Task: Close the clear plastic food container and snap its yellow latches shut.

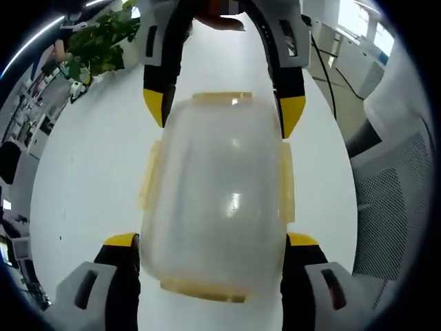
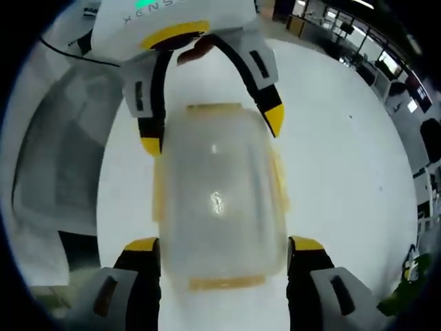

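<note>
Container (image 1: 219, 200), clear plastic with yellow latches, lid on, sits on the white table (image 1: 89, 179) between the two grippers.

Left gripper view: left gripper (image 1: 213, 241) rises from the bottom, yellow-tipped jaws spread wide, one on each long side of the container's near end, right against the walls; cannot tell if they actually press. Right gripper (image 1: 224, 114) comes in from the top, jaws apart, straddling the far end of the container. Yellow latches show on all four sides: near latch (image 1: 203, 289), far latch (image 1: 222, 98), side latches (image 1: 149, 176) lying along the walls. A potted plant (image 1: 103, 38) stands at upper left; grey mesh panel (image 1: 393, 200) at right.

Right gripper view: same container (image 2: 219, 200) from the opposite end. Right gripper (image 2: 224, 245) at the bottom, jaws parted and flanking the near end, close against the sides; contact unclear. Left gripper (image 2: 210, 131) at the top, jaws apart around the far end. Near latch (image 2: 226, 281) and far latch (image 2: 213, 107) lie flat against the box. Table (image 2: 337, 158) white, office space blurred behind.
</note>
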Tool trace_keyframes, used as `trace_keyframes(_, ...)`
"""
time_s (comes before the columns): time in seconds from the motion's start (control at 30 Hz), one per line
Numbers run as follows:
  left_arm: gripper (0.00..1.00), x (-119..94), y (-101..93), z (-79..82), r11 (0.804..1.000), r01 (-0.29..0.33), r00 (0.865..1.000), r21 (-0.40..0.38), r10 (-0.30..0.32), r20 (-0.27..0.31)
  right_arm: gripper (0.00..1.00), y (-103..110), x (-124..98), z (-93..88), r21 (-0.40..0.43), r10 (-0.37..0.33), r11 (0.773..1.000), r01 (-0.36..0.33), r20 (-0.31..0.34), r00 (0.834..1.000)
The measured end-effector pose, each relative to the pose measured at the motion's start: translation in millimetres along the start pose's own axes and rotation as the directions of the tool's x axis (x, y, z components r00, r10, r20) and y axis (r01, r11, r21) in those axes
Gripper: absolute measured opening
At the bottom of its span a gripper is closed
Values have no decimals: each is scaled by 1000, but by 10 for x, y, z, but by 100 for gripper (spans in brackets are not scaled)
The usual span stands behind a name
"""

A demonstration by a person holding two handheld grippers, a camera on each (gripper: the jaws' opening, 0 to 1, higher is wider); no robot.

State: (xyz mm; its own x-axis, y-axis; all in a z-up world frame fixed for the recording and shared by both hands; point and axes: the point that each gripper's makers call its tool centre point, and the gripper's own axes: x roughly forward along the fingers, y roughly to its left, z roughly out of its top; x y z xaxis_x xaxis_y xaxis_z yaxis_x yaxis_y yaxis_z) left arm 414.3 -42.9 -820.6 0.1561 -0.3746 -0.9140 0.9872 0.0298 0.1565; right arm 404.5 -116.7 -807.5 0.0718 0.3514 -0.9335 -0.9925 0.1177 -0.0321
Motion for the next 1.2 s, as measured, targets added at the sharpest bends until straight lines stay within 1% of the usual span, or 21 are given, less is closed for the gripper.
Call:
trace_keyframes(0.5, 85, -18, -39, -34, 1000, 3, 1000, -2, -3, -5, 74, 44, 13, 30, 5, 6, 1000, -6, 1, 1000)
trace_keyframes(0.73, 84, -35, -68, -67, 1000, 3, 1000, -7, -3, 3, 74, 74, 29, 58, 3, 7, 1000, -7, -13, 1000)
trace_keyframes(1.03, 85, -71, -121, -139, 1000, 0, 1000, -16, 0, 4, 74, 139, 62, 132, -2, 10, 1000, -11, -23, 1000)
trace_keyframes(1.2, 85, -114, -169, -216, 1000, -2, 1000, -21, 2, 8, 74, 189, 97, 196, -6, 12, 1000, -13, -36, 999)
